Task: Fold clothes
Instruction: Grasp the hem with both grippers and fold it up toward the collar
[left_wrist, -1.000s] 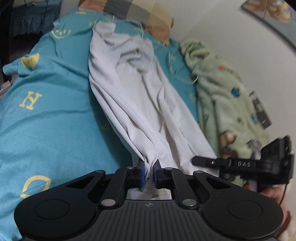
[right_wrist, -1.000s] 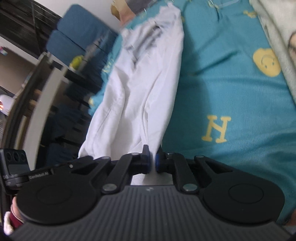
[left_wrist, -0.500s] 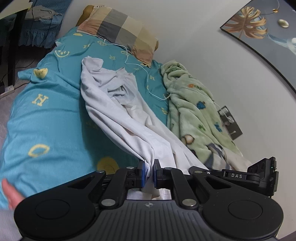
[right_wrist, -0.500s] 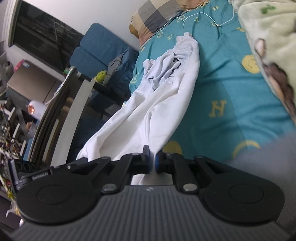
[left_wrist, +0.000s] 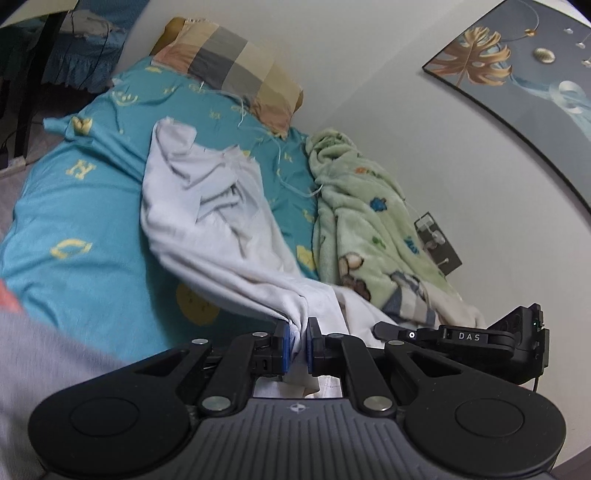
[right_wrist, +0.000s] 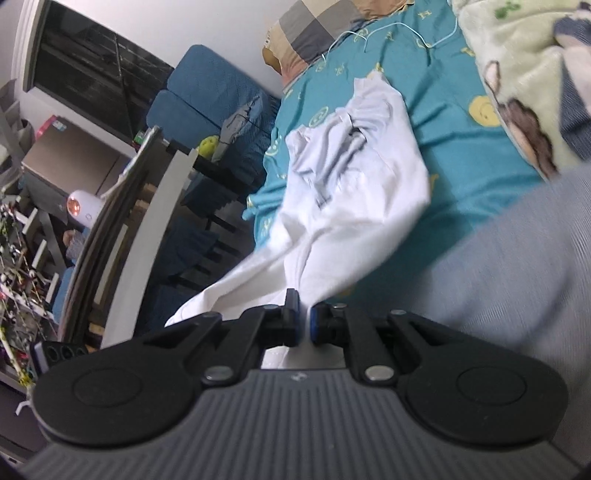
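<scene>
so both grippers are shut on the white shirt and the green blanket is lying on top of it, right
Not quite. Both the left gripper and right gripper are shut on the shirt, but the left wrist view shows the green blanket lying beside it on the bed, not on top.

1. A white wall (left_wrist: 369, 92) runs along the bed's far side, with a framed leaf picture (left_wrist: 517, 74) hanging on it.
2. The bed's teal sheet (left_wrist: 74, 206) carries yellow motifs; a checked pillow (left_wrist: 236, 70) lies at its head, and a green fleece blanket (left_wrist: 362, 221) along the wall edge.
3. A blue sofa (right_wrist: 207, 96) stands beside a dark window (right_wrist: 88, 81).
</scene>
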